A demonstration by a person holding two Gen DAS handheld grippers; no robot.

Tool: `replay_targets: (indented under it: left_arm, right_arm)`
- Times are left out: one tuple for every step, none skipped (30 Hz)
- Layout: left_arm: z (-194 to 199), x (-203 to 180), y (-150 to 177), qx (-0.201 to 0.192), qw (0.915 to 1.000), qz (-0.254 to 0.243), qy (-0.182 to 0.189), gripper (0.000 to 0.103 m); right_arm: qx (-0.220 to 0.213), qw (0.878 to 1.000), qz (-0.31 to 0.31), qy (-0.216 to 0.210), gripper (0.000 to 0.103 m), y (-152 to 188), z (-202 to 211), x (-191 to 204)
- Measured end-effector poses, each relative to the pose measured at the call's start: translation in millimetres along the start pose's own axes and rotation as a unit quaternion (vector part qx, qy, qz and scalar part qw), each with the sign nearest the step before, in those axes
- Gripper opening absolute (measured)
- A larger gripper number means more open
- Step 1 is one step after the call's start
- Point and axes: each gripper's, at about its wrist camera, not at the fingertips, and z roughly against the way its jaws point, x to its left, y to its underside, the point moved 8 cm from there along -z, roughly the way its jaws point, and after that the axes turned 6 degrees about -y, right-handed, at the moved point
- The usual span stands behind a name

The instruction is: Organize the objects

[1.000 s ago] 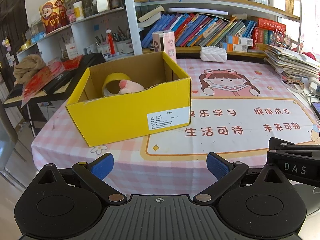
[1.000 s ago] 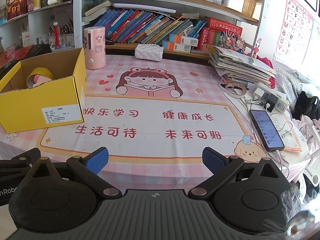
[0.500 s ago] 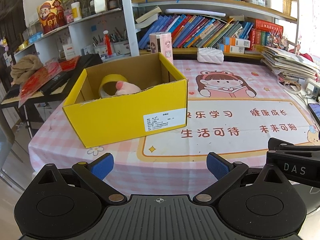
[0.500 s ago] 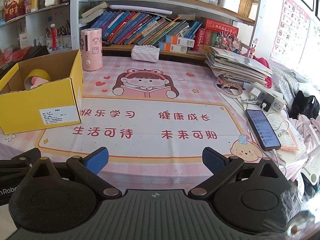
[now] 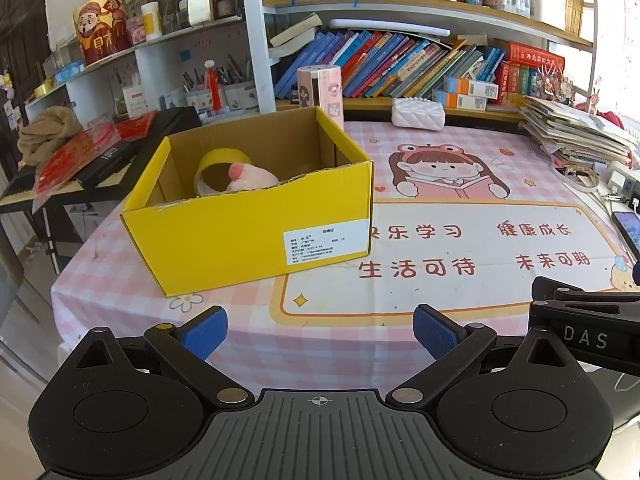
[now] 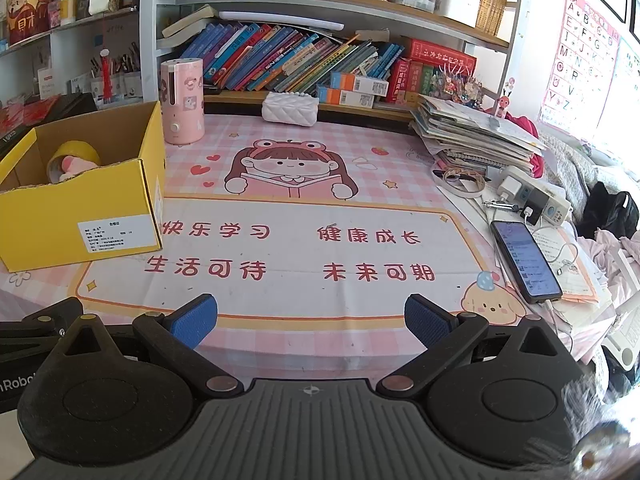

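A yellow cardboard box (image 5: 248, 236) stands open on the left of the pink table mat (image 5: 460, 240). Inside it lie a yellow tape roll (image 5: 218, 162) and a pink plush toy (image 5: 250, 178). The box also shows in the right wrist view (image 6: 80, 216), with the tape roll (image 6: 74, 152) and toy (image 6: 74, 166) inside. My left gripper (image 5: 320, 330) is open and empty, held back off the table's near edge. My right gripper (image 6: 310, 320) is open and empty, beside it to the right.
A pink cylinder humidifier (image 6: 182, 100) and a white quilted pouch (image 6: 290, 109) stand at the back. A stack of papers (image 6: 476, 132), a power strip (image 6: 536, 196) and a phone (image 6: 524, 260) lie on the right. Bookshelves (image 6: 320, 60) rise behind the table.
Both grippers have drawn back and slightly up from the table, so the box and mat look a little farther away. Both stay open; nothing on the table moved.
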Motion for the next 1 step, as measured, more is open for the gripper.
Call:
replay_targets:
  left_arm:
    - [-1.0,0.4,0.0,0.002,1.0000,0.000,0.001,0.101]
  right_arm:
    - [0.001,1.000,-0.001,-0.001,0.101,-1.0,-0.3,-0.4]
